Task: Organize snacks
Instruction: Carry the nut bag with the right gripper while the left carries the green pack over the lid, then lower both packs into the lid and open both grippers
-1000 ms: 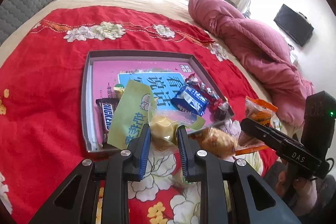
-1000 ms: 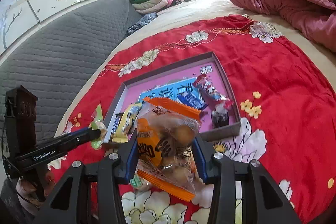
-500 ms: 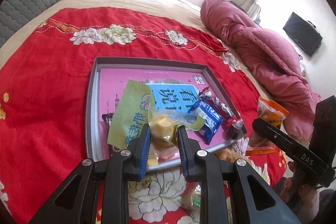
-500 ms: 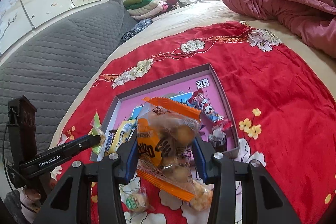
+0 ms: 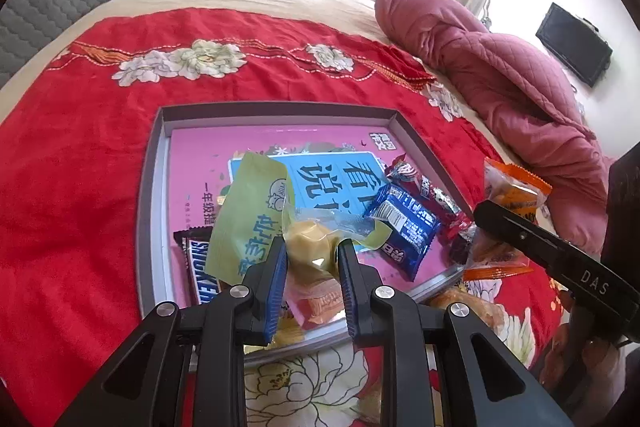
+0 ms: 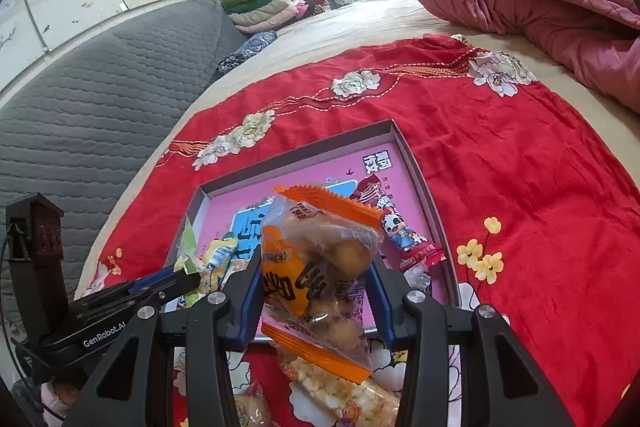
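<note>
A grey-rimmed tray (image 5: 149,187) with a pink floor lies on the red cloth; the same tray (image 6: 416,167) shows in the right wrist view. My left gripper (image 5: 312,247) is shut on a green packet (image 5: 248,215) holding a yellow round pastry, above the tray's near edge. My right gripper (image 6: 316,267) is shut on a clear orange-edged bag of round snacks (image 6: 316,267), above the tray's near rim. Inside the tray lie a Snickers bar (image 5: 198,267), a blue packet (image 5: 404,223) and a red candy wrapper (image 5: 432,193).
A puffed-rice bar (image 6: 340,387) and another small snack (image 6: 248,407) lie on the red flowered cloth (image 6: 520,167) in front of the tray. A pink quilt (image 5: 500,83) is heaped at the right, a grey padded headboard (image 6: 80,99) at the left, folded clothes (image 6: 264,3) beyond.
Both grippers have moved forward with their packets, from in front of the tray to over its near edge. The tray looks larger and nearer in both views.
</note>
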Demonstrator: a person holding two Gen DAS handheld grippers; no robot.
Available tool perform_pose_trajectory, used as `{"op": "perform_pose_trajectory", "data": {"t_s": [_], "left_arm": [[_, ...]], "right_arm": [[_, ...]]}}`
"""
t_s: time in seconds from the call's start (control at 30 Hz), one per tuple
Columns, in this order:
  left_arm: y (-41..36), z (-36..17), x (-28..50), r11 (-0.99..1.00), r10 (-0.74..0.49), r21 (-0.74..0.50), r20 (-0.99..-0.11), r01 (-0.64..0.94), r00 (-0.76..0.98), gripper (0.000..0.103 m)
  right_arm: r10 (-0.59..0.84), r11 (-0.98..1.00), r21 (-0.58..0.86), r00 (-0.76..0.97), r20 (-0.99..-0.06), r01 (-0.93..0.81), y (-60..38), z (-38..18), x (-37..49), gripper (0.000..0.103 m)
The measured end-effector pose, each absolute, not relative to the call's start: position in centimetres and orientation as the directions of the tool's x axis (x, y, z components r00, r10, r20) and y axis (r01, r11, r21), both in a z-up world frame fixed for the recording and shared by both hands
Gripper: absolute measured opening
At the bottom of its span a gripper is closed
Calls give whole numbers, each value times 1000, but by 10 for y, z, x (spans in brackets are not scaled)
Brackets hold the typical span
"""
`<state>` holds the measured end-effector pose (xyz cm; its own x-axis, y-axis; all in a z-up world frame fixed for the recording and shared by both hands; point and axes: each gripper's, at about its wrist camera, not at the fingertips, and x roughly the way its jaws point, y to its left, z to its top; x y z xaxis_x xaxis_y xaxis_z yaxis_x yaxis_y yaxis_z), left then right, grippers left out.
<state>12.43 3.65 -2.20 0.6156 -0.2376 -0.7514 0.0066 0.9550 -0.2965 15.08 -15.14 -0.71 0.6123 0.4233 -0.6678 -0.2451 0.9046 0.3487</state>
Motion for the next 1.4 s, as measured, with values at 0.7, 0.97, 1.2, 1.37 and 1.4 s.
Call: {"op": "perform_pose_trajectory", "data": {"t_s": [0.7,0.97,1.2,1.37,1.4], "left_arm": [[24,-34,132,964,-257,-250,-780,92,570,26],[21,-35,131,963,-263,-246,-780,108,568,26],[19,-36,131,964,-262,-244,-780,109,568,26],[22,-36,132,959,-273,-264,-779,99,565,26],[22,-37,132,958,-275,-269,-779,97,564,26]], "right_arm": [[346,938,261,595,-725,-227,-138,-38,170,46],[330,944,245,586,-740,-222,-137,-45,172,46],[306,950,205,581,-754,-235,-130,-49,173,47],[297,953,193,581,-758,-235,-128,-50,173,47],[298,952,194,579,-759,-236,-127,-50,173,47]]}}
